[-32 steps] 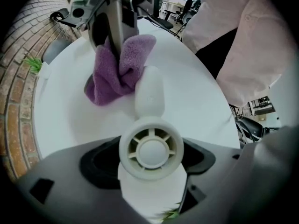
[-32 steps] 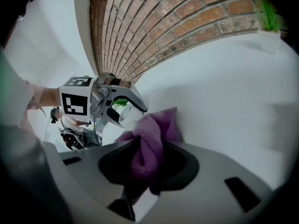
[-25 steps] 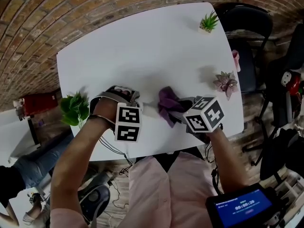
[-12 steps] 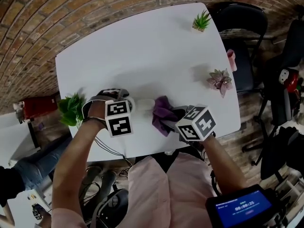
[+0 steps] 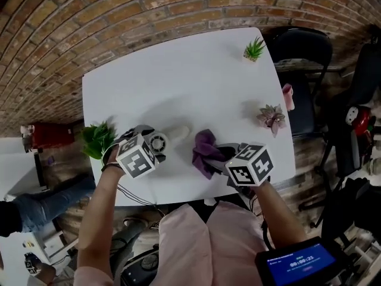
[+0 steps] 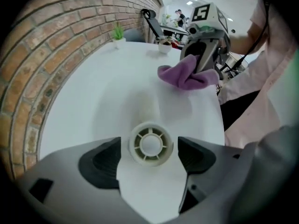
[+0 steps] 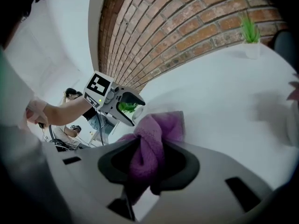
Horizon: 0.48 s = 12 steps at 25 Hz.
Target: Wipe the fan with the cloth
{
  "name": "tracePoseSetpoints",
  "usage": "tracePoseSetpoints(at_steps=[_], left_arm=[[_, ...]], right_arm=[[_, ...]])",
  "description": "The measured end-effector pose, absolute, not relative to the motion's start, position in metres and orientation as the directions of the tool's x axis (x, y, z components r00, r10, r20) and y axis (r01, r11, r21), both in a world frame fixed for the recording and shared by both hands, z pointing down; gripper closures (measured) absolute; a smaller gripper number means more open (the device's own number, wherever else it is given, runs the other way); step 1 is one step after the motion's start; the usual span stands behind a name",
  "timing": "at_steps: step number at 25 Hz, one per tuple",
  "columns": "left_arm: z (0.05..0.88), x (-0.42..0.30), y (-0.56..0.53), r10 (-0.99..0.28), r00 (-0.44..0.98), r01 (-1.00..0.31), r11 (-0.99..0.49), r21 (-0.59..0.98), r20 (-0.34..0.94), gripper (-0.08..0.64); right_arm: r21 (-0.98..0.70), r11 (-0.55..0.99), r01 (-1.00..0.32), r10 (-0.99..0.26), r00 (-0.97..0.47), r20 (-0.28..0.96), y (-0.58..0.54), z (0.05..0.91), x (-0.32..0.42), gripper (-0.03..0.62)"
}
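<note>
I am holding the left claw (image 6: 149,149) pointing steeply down over the small white handheld fan (image 6: 150,143), which seems to be lying on the white tabletop (image 5: 178,70). Its round head is sitting between the two dark pads. The jaws are standing wide, with a thin strip of white showing on each side, so I judge they are not pressing on it.

The fan's stubby handle is running away from this claw toward the right claw (image 7: 149,161), so the right claw is nearer that end for wiping. The right claw is clamping a bunched purple terry cloth (image 7: 156,129), which is near the handle tip but apart from it.

The fan is showing as plain cream-white plastic, with short spokes around a smooth hub. I cannot make out any dust.
</note>
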<state>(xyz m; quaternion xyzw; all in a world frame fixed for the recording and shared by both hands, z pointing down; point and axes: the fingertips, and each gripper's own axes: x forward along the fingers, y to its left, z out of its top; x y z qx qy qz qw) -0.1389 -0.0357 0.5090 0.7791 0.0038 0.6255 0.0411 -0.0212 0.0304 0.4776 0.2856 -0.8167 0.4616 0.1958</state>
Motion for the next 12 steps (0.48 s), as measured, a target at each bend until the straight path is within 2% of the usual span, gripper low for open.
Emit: tracePoseSetpoints(at_steps=[4,7,9,12], left_arm=[[0.465,-0.139,-0.05,-0.118,0.378,-0.264,-0.964,-0.016,0.918,0.181],[0.409,-0.124,-0.063,-0.318,0.548,-0.458,-0.888,-0.041,0.774,0.186],[0.363,-0.115,-0.072,-0.469,0.611,-0.575,-0.817,-0.05,0.638,0.24],[0.29,-0.107,-0.084,-0.671,0.622,-0.714,-0.697,-0.059,0.404,0.37]], right_arm=[[-0.613,0.433,-0.661,-0.356,-0.75,0.557,0.02,0.452,-0.013,0.469],[-0.571,0.476,-0.669,-0.444,-0.743,0.5,-0.001,0.415,-0.009,0.466],[-0.525,0.509,-0.682,-0.515,-0.73,0.449,-0.018,0.38,-0.007,0.465],[-0.433,0.548,-0.715,-0.623,-0.695,0.359,-0.046,0.322,-0.002,0.462]])
